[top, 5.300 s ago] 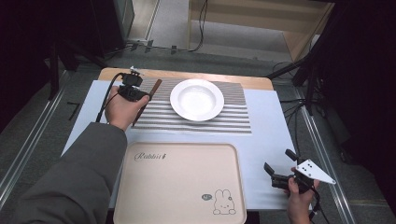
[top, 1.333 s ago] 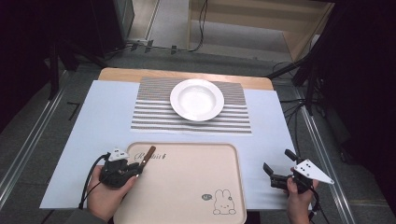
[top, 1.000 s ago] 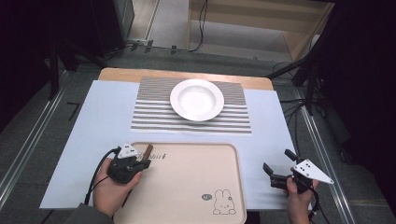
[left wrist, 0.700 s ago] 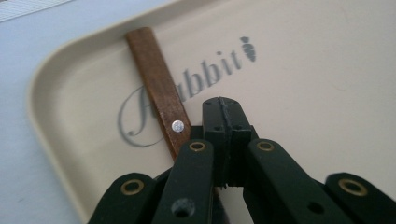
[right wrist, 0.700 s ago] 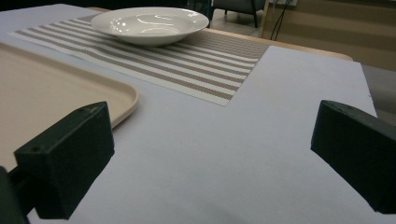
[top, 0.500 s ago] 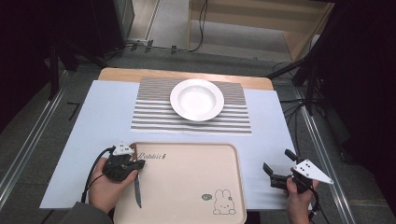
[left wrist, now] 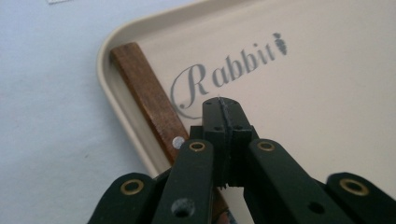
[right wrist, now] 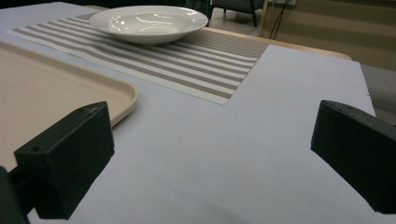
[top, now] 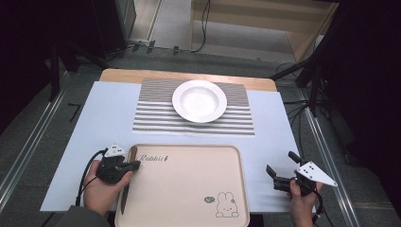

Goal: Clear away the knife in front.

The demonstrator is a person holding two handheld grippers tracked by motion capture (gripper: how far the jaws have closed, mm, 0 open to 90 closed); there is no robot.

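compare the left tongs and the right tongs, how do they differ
The left tongs have jaws pressed together over the tray's left edge, above the wooden-handled knife; the right tongs stand wide open over the pale cloth, beside the tray. Both are black and hand-held.

Pale-covered table (top: 99, 123) bears two things — striped placemat (top: 156, 116), beige tray (top: 189, 189).
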